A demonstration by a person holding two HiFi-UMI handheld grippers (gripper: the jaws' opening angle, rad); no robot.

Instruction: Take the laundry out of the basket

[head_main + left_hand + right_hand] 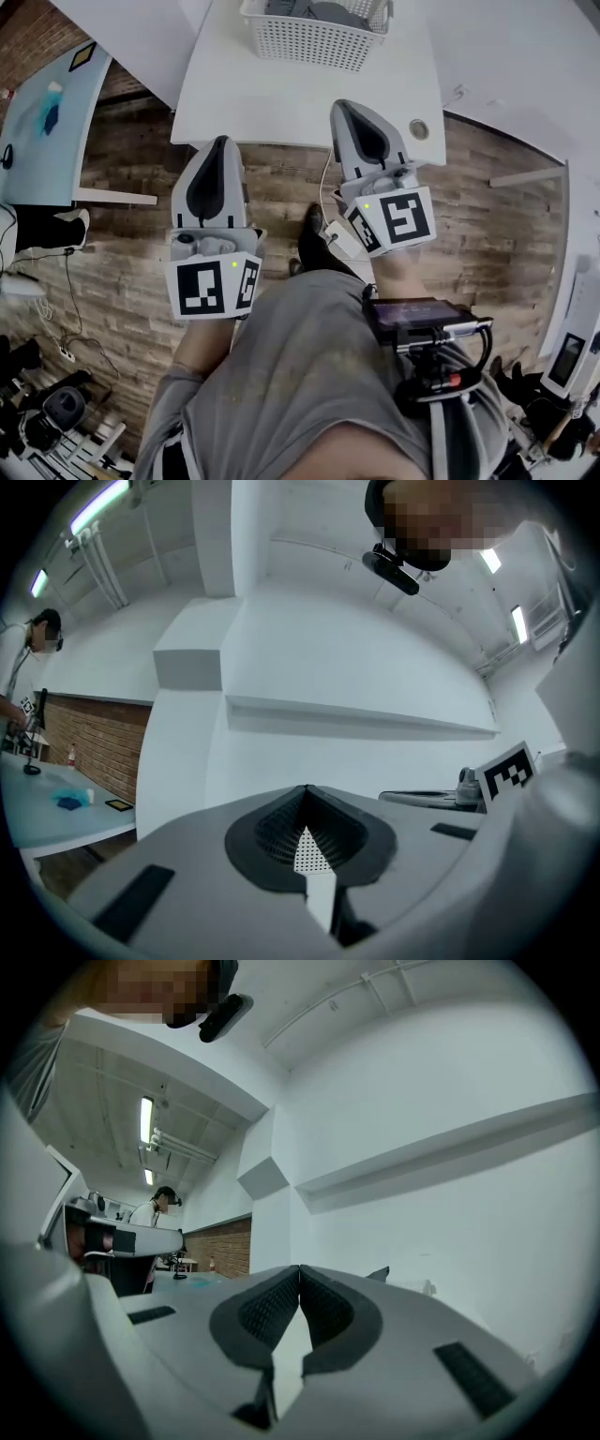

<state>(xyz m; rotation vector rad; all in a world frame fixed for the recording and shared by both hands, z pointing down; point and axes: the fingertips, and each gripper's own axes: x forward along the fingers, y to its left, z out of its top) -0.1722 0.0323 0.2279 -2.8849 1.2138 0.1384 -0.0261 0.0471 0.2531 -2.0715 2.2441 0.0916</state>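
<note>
Head view: my left gripper (221, 142) and right gripper (343, 105) point side by side toward the white table (272, 103), jaws closed on nothing. Grey laundry (328, 13) lies untouched in the basket (309, 45) at the table's far side, so I'm likely lining up a reach.

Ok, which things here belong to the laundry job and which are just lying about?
Job: white perforated plastic basket; grey laundry inside it; left claw and right claw, both shut, empty.
Lying about: small black-framed tile; small blue object.
</note>
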